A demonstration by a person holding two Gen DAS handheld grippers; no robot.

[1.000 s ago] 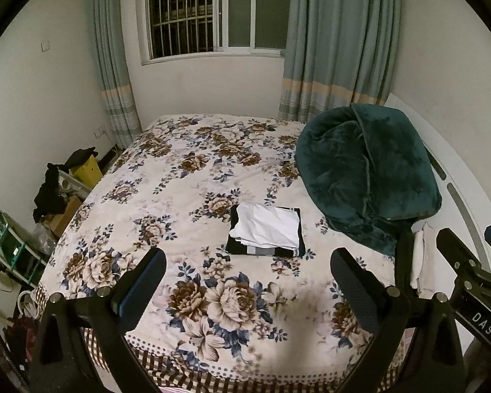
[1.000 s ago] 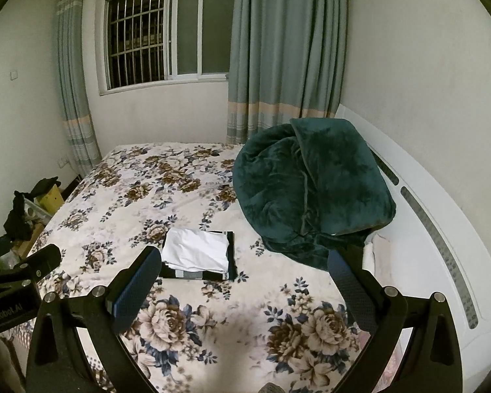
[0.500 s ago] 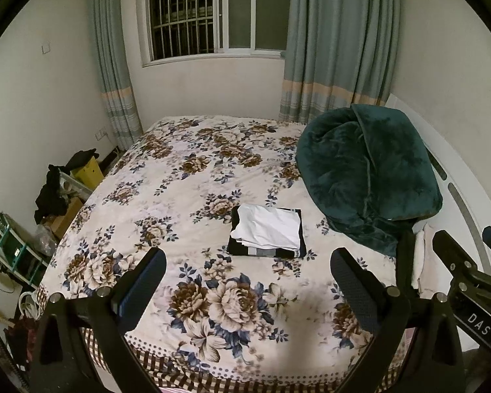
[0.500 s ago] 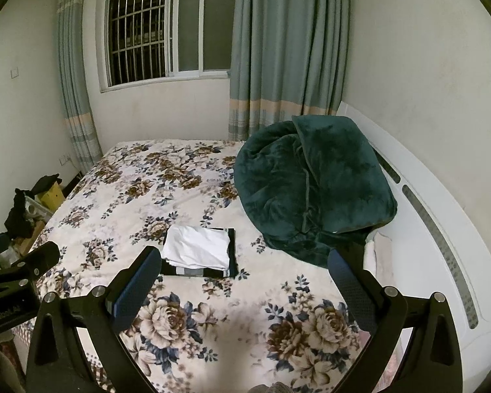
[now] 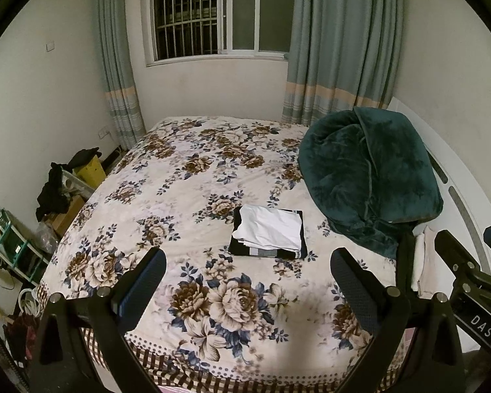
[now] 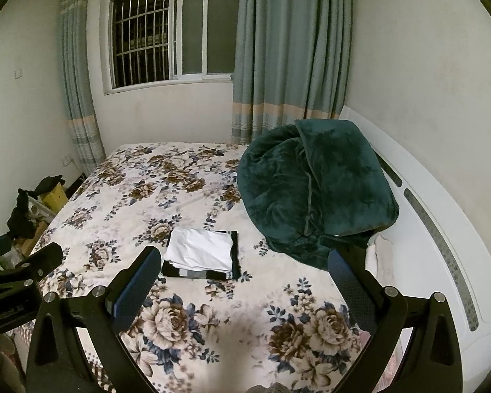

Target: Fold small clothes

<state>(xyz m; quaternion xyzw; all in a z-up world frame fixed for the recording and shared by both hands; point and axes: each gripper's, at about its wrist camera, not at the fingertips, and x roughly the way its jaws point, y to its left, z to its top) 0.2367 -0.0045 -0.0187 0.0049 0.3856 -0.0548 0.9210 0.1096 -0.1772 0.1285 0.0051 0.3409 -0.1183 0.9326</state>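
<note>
A folded white garment (image 5: 271, 227) lies on top of a folded black garment with striped edge (image 5: 265, 252) in the middle of the floral bed (image 5: 180, 190). The stack also shows in the right wrist view (image 6: 201, 253). My left gripper (image 5: 248, 286) is open and empty, held back above the bed's near edge. My right gripper (image 6: 242, 285) is open and empty, also held back from the stack. The right gripper's body shows at the right of the left wrist view (image 5: 468, 281).
A bulky dark green blanket (image 5: 370, 177) lies heaped at the right of the bed against the white headboard (image 6: 435, 229). A white cloth (image 5: 424, 262) lies below it. Boxes, a shelf and dark clothes (image 5: 59, 190) stand on the floor at left.
Both views have shifted only slightly. The clothes stack has not moved and both grippers stay open.
</note>
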